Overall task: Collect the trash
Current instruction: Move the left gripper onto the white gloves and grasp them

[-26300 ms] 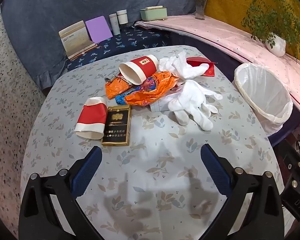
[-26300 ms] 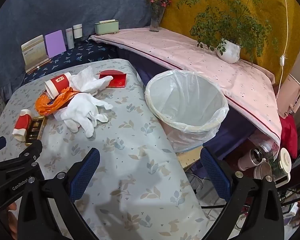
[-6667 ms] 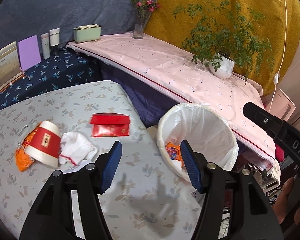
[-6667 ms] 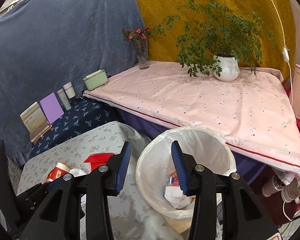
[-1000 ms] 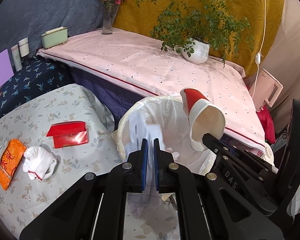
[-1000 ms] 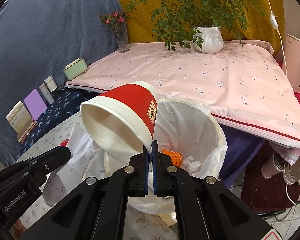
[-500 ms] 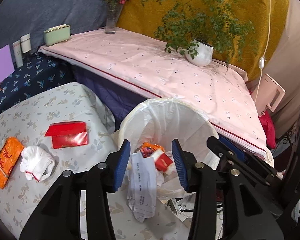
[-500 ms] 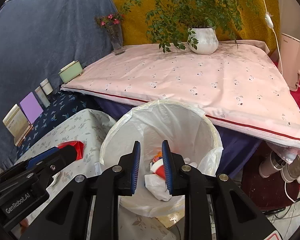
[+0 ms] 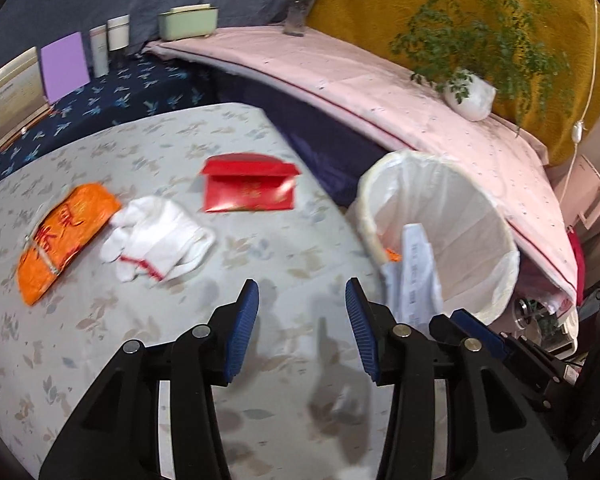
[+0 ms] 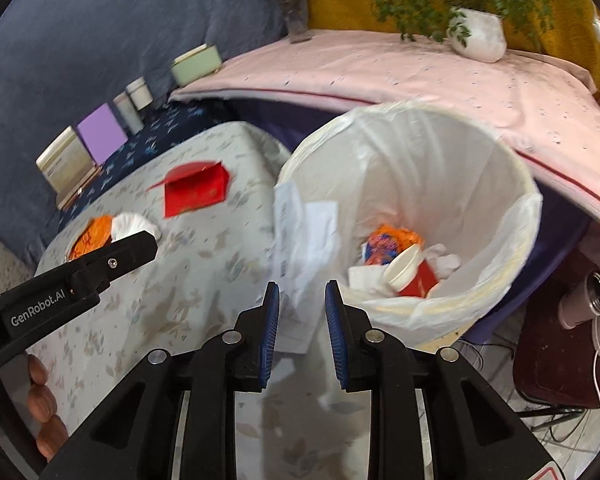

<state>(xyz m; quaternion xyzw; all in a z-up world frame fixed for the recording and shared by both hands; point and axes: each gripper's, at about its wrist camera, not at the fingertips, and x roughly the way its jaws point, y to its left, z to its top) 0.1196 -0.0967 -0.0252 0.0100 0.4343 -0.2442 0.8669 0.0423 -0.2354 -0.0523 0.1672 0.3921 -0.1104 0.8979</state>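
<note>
Floral tabletop (image 9: 148, 152) still carries litter: limp white glove (image 9: 156, 236) mid-table, pinch its cuff; left gripper (image 9: 302, 320) and right gripper (image 10: 300, 320) stand apart, empty

We cannot read the blurry writing on the white paper (image 10: 300, 240), and the trash bin (image 10: 500, 184) hides its own bottom.
</note>
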